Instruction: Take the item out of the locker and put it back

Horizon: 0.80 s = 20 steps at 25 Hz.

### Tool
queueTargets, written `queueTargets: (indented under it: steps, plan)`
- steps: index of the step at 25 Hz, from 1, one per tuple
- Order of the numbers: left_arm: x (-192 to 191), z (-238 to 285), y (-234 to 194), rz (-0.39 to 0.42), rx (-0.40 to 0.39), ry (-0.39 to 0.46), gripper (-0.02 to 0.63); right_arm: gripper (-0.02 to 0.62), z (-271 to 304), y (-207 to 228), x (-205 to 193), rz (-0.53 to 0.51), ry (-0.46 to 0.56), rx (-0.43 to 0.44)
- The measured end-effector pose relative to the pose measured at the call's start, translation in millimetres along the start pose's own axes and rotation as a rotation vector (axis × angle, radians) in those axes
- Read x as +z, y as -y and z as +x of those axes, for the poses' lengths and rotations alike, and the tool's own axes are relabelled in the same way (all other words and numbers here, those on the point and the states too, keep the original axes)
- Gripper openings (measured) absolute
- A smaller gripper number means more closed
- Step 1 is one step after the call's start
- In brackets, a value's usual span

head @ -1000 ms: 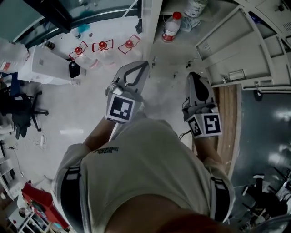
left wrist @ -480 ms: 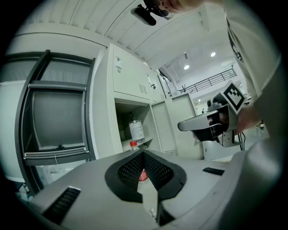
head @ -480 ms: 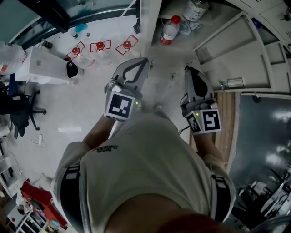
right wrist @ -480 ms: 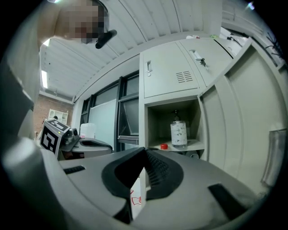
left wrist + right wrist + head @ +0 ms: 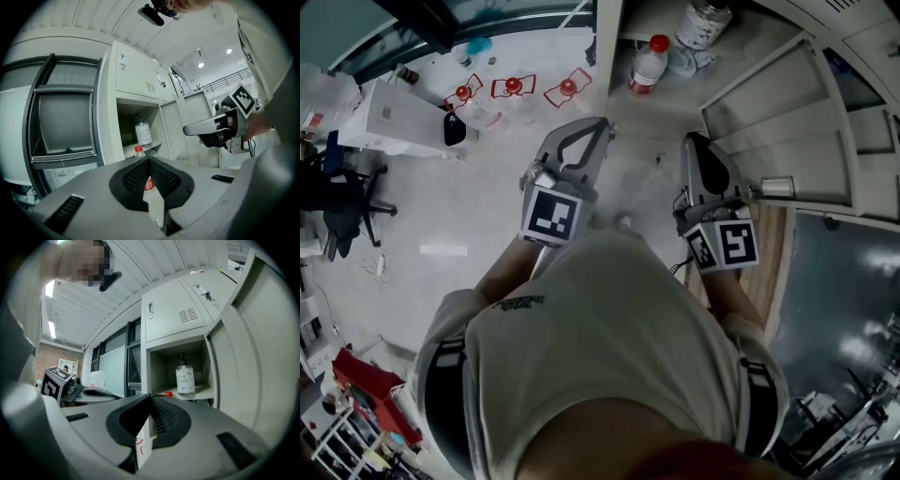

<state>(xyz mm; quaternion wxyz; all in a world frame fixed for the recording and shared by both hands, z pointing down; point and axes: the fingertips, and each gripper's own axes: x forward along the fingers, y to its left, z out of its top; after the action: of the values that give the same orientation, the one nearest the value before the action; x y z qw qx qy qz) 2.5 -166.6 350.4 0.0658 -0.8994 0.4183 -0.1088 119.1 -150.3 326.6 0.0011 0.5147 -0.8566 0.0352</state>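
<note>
Left claw [image 5: 600, 124] [image 5: 150, 160]: closed, pads meeting at the tips, nothing gripped; points roughly level toward the locker [image 5: 630, 23] [image 5: 174, 317].

Right claw [image 5: 692, 141] [image 5: 151, 397]: likewise closed and empty; sits beside the left claw, apart from it, and faces the same open compartment.

Pump bottle [image 5: 703, 21] [image 5: 143, 132] [image 5: 185, 376], the task's item: stands upright on the shelf inside the open compartment, clear body with a patterned label and a dark pump head; well apart from both claws, touched by neither.

Red-capped bottle [image 5: 648, 64] [image 5: 139, 150] [image 5: 168, 393]: stands upright at the front of the locker, cap about level with the shelf edge; seen partly through the gap behind the left claw's pads, not between them; supporting surface not discernible.

Locker door [image 5: 769, 103] [image 5: 234, 357]: swung open to the right of the compartment.

Closed upper door [image 5: 174, 317] with vent slots: directly above the open compartment.
</note>
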Motion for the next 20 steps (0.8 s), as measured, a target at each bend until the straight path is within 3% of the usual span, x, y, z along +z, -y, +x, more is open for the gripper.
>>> queueTargets:
  steps: [7,11,20]
  plan:
    - [-0.9,9.0,-6.3,-0.014,0.033,-0.002,0.012,0.006,12.5,9.0,-2.4,0.007,0.001,0.004]
    - [-1.9,15.7,-14.6,0.0,0.062,0.0,0.012,0.051,25.6,10.8,0.5,0.008,0.01,0.012]
    - [-2.1,36.4,-36.9,0.016,0.1,0.022,0.012,0.236,63.7,21.0,-1.7,-0.004,-0.035,0.016]
